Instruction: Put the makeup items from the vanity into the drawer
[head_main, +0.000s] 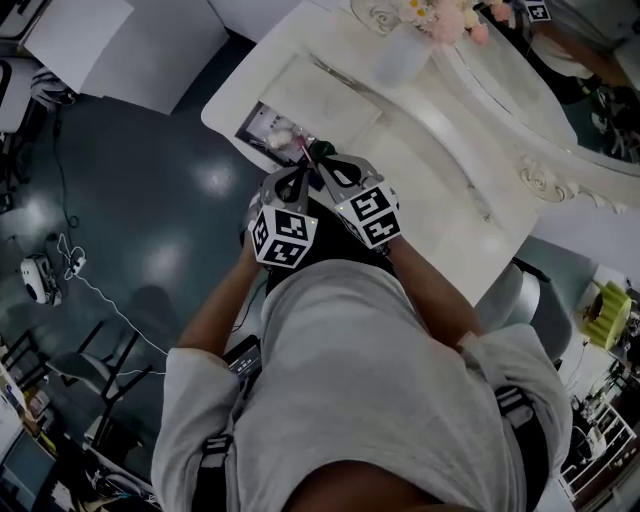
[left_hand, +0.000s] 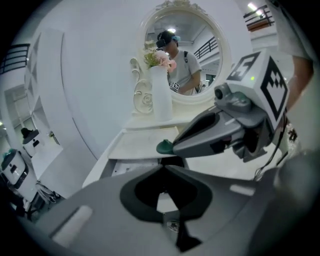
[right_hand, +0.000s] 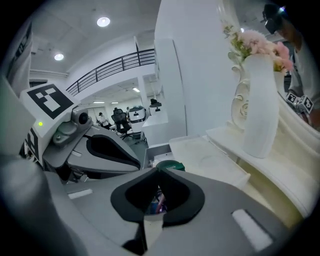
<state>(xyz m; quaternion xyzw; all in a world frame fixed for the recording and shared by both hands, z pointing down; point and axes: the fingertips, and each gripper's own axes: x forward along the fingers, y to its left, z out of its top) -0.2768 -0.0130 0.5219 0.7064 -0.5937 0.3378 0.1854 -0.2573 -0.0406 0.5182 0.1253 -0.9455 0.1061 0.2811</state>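
Roughly: open drawer (head_main: 258, 122) at vanity (head_main: 450, 190) end lies at 11 o'clock from right gripper (head_main: 322, 160) in head view, just beyond its tips. Right gripper is nearer hand. Its jaws pinch green-capped item (right_hand: 170, 165); only green end pokes out at 12 o'clock, long axis hidden. Left gripper (left_hand: 164, 167) pressed together, empty, just beside. Drawer already holds pinkish items. Vase (head_main: 400, 55) on vanity top. Judged next: lower over drawer, release.
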